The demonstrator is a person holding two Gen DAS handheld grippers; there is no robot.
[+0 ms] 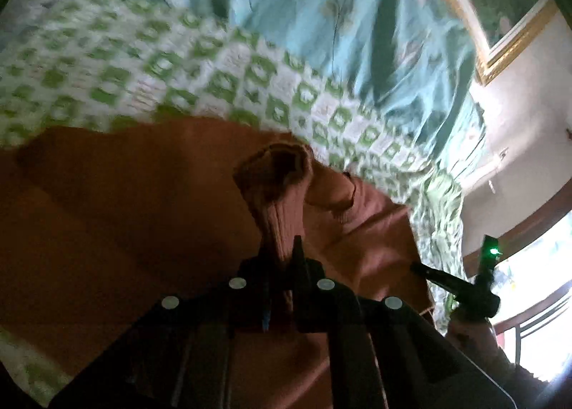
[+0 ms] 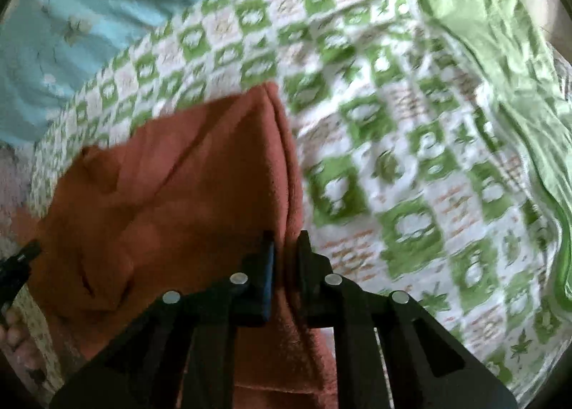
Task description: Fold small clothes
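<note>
A rust-orange knit garment [image 1: 150,201] lies on a green and white checked blanket [image 1: 200,80]. My left gripper [image 1: 282,248] is shut on its ribbed cuff [image 1: 279,191], which stands up from the jaws with its open end facing away. In the right wrist view the same orange garment [image 2: 200,173] hangs in folds, and my right gripper [image 2: 286,244] is shut on a folded edge of it. The right gripper also shows at the right of the left wrist view [image 1: 461,284]. The left gripper's tip shows at the left edge of the right wrist view [image 2: 18,262].
A teal floral sheet [image 1: 321,15] lies beyond the checked blanket [image 2: 411,144]. A plain green cloth [image 2: 500,62] sits at the right. A gold-framed picture [image 1: 500,15] hangs on a white wall, with a bright window [image 1: 543,284] lower right.
</note>
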